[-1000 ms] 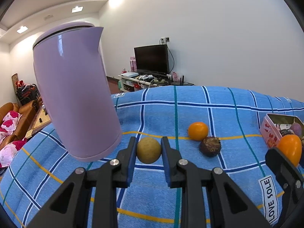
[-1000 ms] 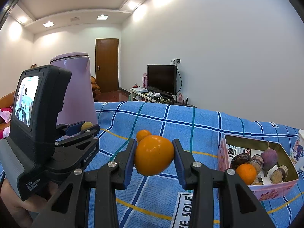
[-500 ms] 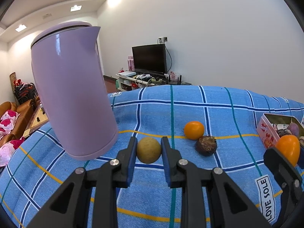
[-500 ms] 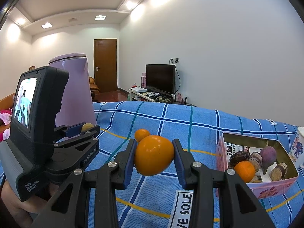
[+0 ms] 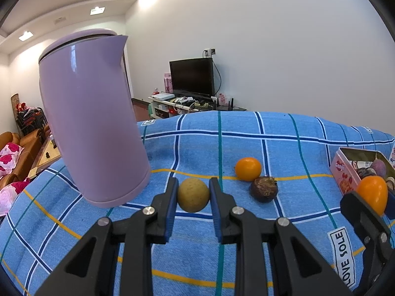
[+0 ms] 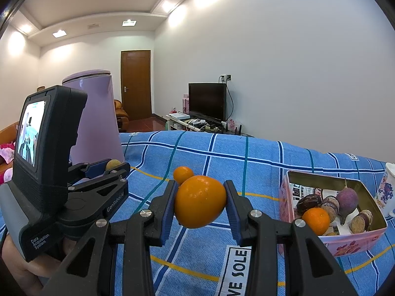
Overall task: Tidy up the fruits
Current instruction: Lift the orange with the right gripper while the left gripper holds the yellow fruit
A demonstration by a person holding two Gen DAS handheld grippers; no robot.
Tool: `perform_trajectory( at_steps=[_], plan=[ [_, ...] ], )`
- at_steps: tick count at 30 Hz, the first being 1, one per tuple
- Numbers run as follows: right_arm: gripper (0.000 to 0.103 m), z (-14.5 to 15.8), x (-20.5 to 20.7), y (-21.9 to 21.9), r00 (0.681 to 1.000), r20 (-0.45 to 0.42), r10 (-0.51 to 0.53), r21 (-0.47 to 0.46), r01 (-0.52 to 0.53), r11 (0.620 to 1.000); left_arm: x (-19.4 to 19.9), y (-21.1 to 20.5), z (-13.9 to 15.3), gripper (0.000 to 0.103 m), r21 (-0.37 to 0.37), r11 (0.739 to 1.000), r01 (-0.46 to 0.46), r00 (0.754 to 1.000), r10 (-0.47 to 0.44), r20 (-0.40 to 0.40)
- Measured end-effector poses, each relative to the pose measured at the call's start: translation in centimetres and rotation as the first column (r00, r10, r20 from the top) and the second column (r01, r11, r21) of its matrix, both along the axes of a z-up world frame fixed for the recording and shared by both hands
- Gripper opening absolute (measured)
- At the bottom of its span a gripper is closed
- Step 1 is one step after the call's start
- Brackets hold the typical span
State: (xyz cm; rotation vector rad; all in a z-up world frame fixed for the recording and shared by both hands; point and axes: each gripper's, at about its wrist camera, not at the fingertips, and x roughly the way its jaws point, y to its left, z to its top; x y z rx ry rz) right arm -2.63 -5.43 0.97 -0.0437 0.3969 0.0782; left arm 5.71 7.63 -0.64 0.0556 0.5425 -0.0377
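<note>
Living room; counter (image 5: pixel 246 133) under blue checked cloth. Left claw (image 5: pixel 193 194) clenched on a yellowish fruit (image 5: pixel 193 194), right claw (image 6: pixel 200 201) grasping an orange fruit (image 6: pixel 200 201), both lifted, likely bound for the pink tin (image 6: pixel 345 240) at right.

Fruit and container count

Three orange fruits: one (image 6: pixel 200 201) between the right tool's fingers, one (image 6: pixel 183 174) on the cloth just beyond it, one (image 6: pixel 316 220) in the tin to its right. One yellow-brown round fruit (image 5: pixel 193 194) between the left tool's fingers. One dark wrinkled fruit (image 5: pixel 263 189) right of that tool. One pink tin (image 6: pixel 345 243), one lilac kettle (image 5: pixel 91 113), one mug (image 6: pixel 386 190). Other pieces in the tin cannot be counted surely.
</note>
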Motion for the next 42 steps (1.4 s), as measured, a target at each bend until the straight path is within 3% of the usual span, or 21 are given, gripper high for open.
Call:
perform_trajectory(
  at_steps=[42],
  plan=[
    [0.04,-0.3,-0.4,-1.1,1.0,0.001,-0.014,-0.017,0.014,1.0,-0.5,-0.3,0.2,0.027,-0.007,1.0,0.027,1.0,-0.027,0.011]
  ],
)
